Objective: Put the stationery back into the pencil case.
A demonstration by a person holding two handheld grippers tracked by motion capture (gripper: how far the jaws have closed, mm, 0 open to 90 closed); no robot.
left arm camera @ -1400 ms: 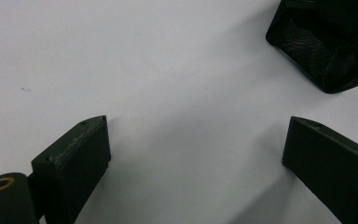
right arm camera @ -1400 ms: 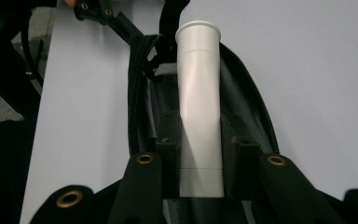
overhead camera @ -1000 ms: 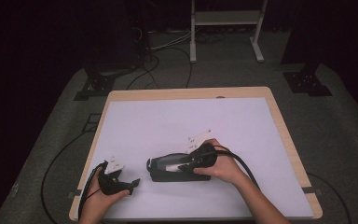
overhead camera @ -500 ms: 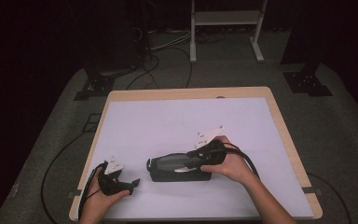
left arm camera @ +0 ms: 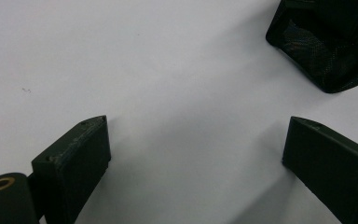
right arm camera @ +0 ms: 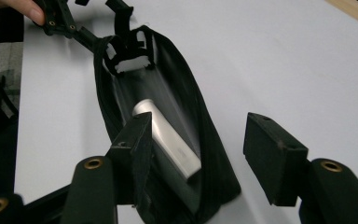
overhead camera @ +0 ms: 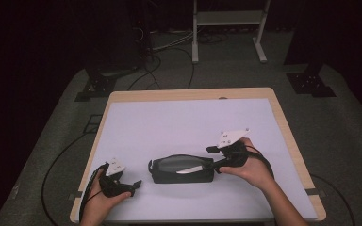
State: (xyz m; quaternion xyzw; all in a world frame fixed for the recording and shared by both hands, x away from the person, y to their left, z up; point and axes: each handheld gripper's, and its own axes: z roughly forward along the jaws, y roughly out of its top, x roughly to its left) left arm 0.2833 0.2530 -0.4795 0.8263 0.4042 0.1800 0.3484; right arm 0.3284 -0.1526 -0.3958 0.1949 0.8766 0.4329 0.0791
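We judge the soft black pouch [overhead camera: 181, 168] on the counter [overhead camera: 169, 122], its white tube [right arm camera: 168, 137] lying inside, limp and light, best pinched at its rim, while both tongs, left [overhead camera: 134, 184] and right [overhead camera: 212, 157], stand spread, the right's jaws having just been opening with nothing pressed between them.

pouch [overhead camera: 181, 169]: black all over, with a fine mesh weave on its end panel
stick in the pouch [right arm camera: 168, 139]: plain silver-white
worktop [overhead camera: 179, 122]: pale lilac-white sheet, unpatterned, edged in light wood
left tongs [left arm camera: 193, 163]: matt black, with a brass-coloured eyelet
right tongs [right arm camera: 196, 144]: matt black, brass-coloured eyelets
plate on the right tongs [overhead camera: 233, 137]: light grey
floor [overhead camera: 349, 122]: speckled grey-green
cables on the floor [overhead camera: 165, 44]: black and pale grey
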